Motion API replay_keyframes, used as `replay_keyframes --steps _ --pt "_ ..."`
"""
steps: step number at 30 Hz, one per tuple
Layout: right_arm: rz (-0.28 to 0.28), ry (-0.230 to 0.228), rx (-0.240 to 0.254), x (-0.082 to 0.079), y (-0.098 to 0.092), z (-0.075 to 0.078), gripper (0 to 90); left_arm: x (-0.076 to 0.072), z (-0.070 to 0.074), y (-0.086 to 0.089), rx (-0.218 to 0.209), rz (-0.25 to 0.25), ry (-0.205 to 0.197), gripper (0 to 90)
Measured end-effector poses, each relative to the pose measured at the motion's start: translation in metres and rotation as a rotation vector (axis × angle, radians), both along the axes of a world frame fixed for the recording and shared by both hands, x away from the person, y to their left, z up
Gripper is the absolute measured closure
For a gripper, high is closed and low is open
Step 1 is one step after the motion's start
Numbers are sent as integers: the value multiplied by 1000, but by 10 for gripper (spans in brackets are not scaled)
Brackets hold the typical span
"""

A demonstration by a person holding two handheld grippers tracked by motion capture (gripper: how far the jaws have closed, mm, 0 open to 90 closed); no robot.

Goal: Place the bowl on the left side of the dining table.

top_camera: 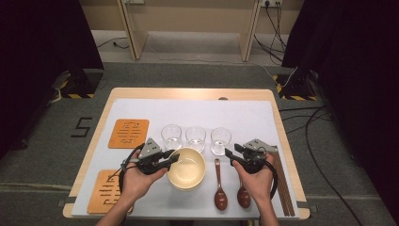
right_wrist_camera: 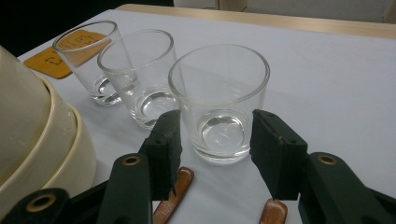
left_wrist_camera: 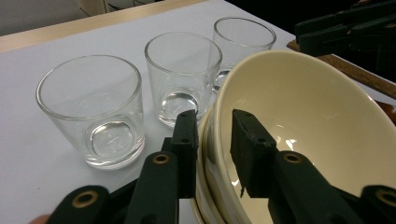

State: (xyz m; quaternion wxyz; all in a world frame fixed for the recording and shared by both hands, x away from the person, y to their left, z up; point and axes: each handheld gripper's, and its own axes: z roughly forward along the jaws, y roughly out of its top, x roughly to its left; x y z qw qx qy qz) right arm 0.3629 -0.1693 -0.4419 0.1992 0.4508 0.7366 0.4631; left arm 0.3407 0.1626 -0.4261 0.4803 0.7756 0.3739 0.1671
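While the high view lays the whole table [top_camera: 141, 94] out for us, the two gripper views bring details it hides. From above we count three glasses in a row, two orange mats, two brown spoons, and a bundle of dark chopsticks [top_camera: 283, 183] at the table's 3 o'clock edge. The cream bowl [top_camera: 187, 168] sits near the middle, at about 6 o'clock from the middle glass [top_camera: 195, 138]. In the left gripper view we see that this is a stack of bowls nested together; two rims show at least, and we cannot tell whether there are more.

The left gripper [top_camera: 173, 157] comes at the bowl from 9 o'clock. In its own view its jaws straddle the top bowl's rim [left_wrist_camera: 219, 116], one pad outside the wall and one inside. The jaws are partly spread, and a gap shows between the inner pad and the wall, so we cannot call it a firm pinch. That view also shows the right gripper [left_wrist_camera: 345, 32] far off at 2 o'clock.

The right gripper [top_camera: 230, 155] hovers above the spoon handles, at 6 o'clock from the right glass [top_camera: 220, 140]. In its view the jaws stand spread, framing that glass [right_wrist_camera: 219, 102] without touching it, and two spoon handle tips [right_wrist_camera: 173, 196] lie beneath them.

The left glass [top_camera: 171, 136] stands at 3 o'clock from the far mat [top_camera: 128, 133]; the near mat [top_camera: 106, 190] lies partly under the left forearm.
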Motion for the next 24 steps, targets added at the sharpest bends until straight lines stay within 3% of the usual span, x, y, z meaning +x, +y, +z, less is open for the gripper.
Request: replay_keyframes --steps 17,24 --pt "1 6 1 1 1 -1 536 1 0 -6 75 0 -24 775" --pt "0 6 3 1 0 -1 536 -1 1 -10 117 14 -51 794"
